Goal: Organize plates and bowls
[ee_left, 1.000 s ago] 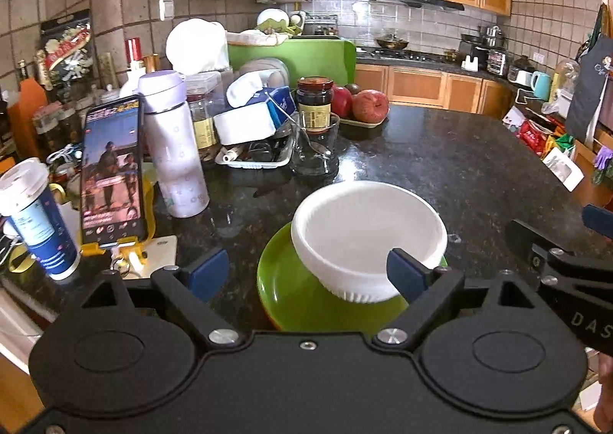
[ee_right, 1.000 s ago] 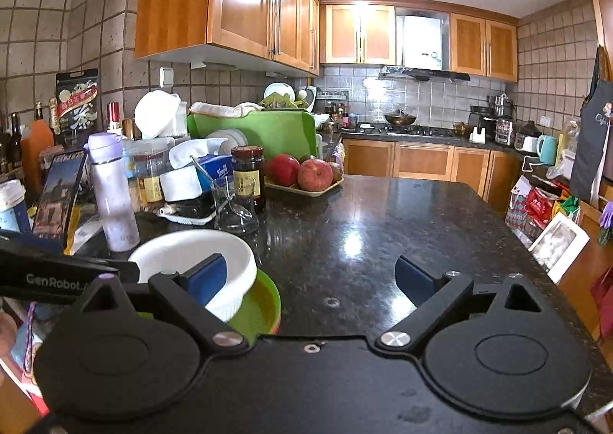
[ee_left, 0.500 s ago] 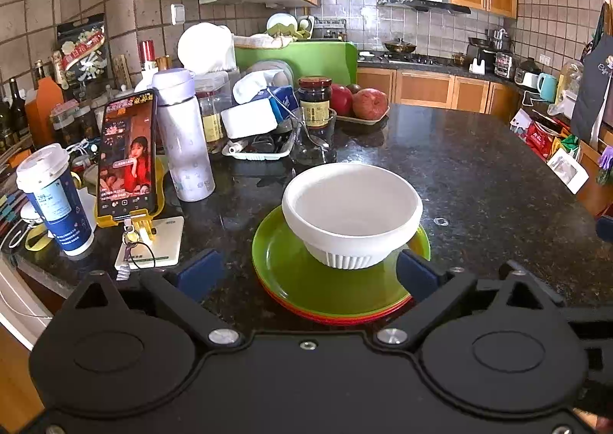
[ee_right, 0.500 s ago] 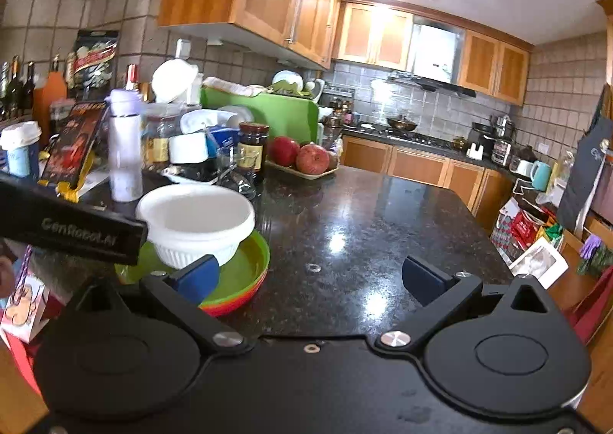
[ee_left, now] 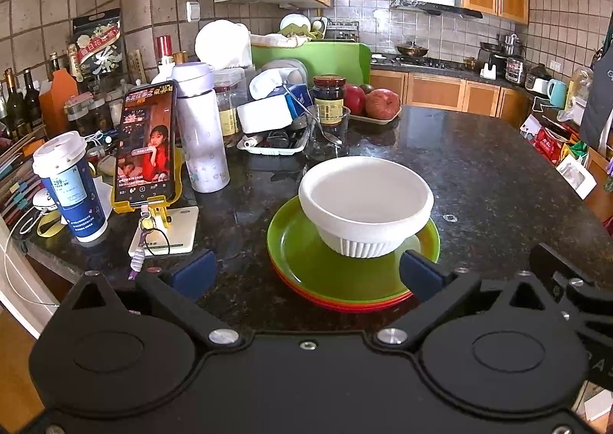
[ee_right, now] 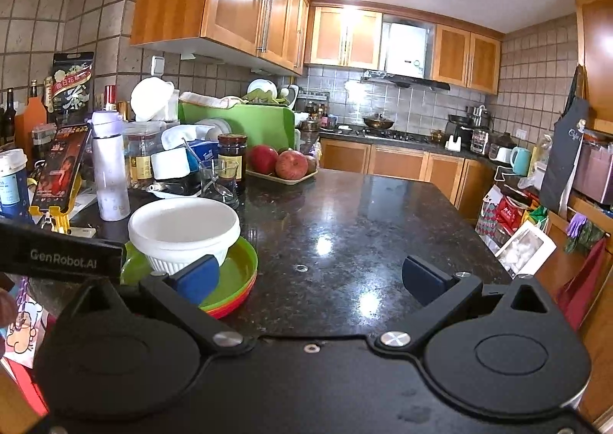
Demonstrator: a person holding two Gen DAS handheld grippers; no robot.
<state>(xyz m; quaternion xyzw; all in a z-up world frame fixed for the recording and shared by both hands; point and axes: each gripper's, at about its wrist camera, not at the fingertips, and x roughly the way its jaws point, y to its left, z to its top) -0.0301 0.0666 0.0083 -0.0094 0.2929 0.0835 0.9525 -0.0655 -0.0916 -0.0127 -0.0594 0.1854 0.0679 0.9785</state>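
Observation:
A white ribbed bowl (ee_left: 366,200) stands upright on a stack of plates, green on top (ee_left: 306,257) with orange and red rims below, near the front of the dark granite counter (ee_left: 479,173). My left gripper (ee_left: 306,273) is open and empty, just in front of the stack, not touching it. My right gripper (ee_right: 312,277) is open and empty over bare counter, to the right of the bowl (ee_right: 184,227) and plates (ee_right: 237,269).
Left of the stack stand a phone on a yellow stand (ee_left: 147,143), a lilac bottle (ee_left: 199,127) and a paper cup (ee_left: 69,181). Behind are a glass with a spoon (ee_left: 325,131), a jar (ee_left: 328,97), a tray of clutter, and apples (ee_left: 379,102).
Both grippers have pulled back from the bowl and plates. The left gripper no longer flanks the bowl. The bowl and plates have stayed in place.

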